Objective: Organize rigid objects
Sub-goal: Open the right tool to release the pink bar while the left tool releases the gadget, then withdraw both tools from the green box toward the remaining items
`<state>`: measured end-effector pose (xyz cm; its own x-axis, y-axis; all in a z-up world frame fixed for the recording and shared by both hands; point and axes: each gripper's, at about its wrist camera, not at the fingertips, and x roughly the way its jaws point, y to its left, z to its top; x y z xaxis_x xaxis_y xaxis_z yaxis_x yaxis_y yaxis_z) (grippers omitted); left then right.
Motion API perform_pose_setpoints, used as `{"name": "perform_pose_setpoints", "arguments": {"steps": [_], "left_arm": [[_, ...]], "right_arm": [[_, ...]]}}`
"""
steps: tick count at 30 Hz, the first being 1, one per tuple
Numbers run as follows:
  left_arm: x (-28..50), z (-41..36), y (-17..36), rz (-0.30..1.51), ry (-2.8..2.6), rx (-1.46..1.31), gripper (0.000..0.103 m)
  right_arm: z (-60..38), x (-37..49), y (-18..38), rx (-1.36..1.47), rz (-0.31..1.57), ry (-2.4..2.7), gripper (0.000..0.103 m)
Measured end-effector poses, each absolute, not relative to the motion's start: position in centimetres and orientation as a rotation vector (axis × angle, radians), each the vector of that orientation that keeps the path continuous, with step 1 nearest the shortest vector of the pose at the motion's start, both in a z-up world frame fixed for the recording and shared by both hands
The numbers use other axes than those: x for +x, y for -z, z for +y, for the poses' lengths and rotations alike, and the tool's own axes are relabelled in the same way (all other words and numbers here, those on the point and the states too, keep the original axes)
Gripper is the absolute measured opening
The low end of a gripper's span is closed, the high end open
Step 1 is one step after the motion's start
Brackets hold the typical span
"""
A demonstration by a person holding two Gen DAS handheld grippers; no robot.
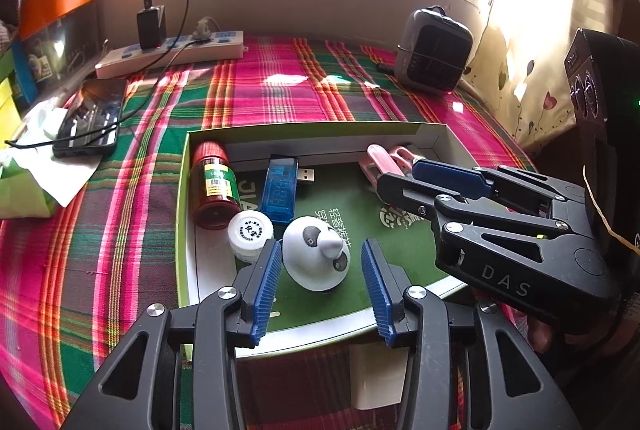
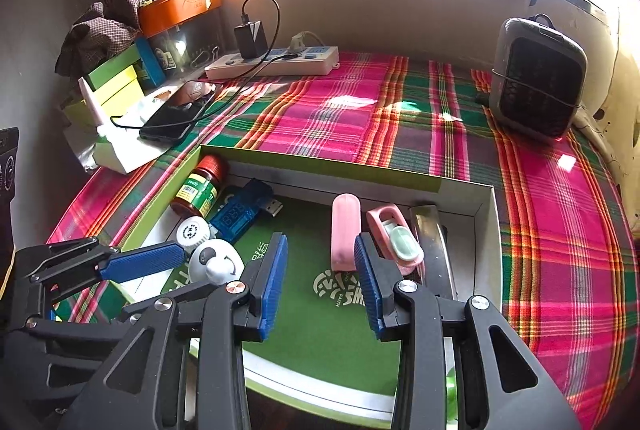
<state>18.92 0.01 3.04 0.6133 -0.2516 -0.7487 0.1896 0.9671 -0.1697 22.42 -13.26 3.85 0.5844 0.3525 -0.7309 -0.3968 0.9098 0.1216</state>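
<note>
A shallow box (image 1: 436, 137) with a green floor is lying on the plaid cloth (image 1: 280, 89), and every small thing is sitting inside its walls. Along the box's left wall a red bottle (image 1: 212, 185) is lying on its side, with a blue USB stick (image 1: 282, 185) just beside it and a white jar (image 1: 250, 234) touching the bottle's base end. A white panda figure (image 1: 316, 254) is resting near the box's front edge, next to the jar.

The left gripper (image 1: 320, 286) is hovering over that front edge with its blue pads spread wide, released, the panda figure lying between them but apart from both.

Toward the box's right wall a pink case (image 2: 345, 232) is lying flat, a pink clip (image 2: 394, 238) just beside it, and a dark metal bar (image 2: 434, 250) running along the wall. The right gripper (image 2: 320, 284) is also standing released, its right pad close to the pink clip; whether they are touching cannot be told.

The middle of the green floor is lying bare between the two groups. Beyond the box's far wall, the cloth is stretching open up to a power strip (image 1: 172, 53), a phone (image 1: 90, 117) near the left edge, and a grey heater (image 1: 434, 49) at the far right corner.
</note>
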Motion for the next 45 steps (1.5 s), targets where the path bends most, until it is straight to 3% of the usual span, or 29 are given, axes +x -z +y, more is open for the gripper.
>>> {"name": "perform_pose_setpoints", "arguments": {"steps": [14,45], "left_arm": [[15.3,0.8,-4.3,0.834,0.255,-0.087,0.041],[9.2,6.0,-2.6,0.837,0.270,-0.203,0.042]], "right_arm": [[-13.8,18.0,-5.5,-0.028,0.804,-0.412,0.038],[-12.4,10.3,-2.3,0.030,0.919,-0.303,0.056]]}}
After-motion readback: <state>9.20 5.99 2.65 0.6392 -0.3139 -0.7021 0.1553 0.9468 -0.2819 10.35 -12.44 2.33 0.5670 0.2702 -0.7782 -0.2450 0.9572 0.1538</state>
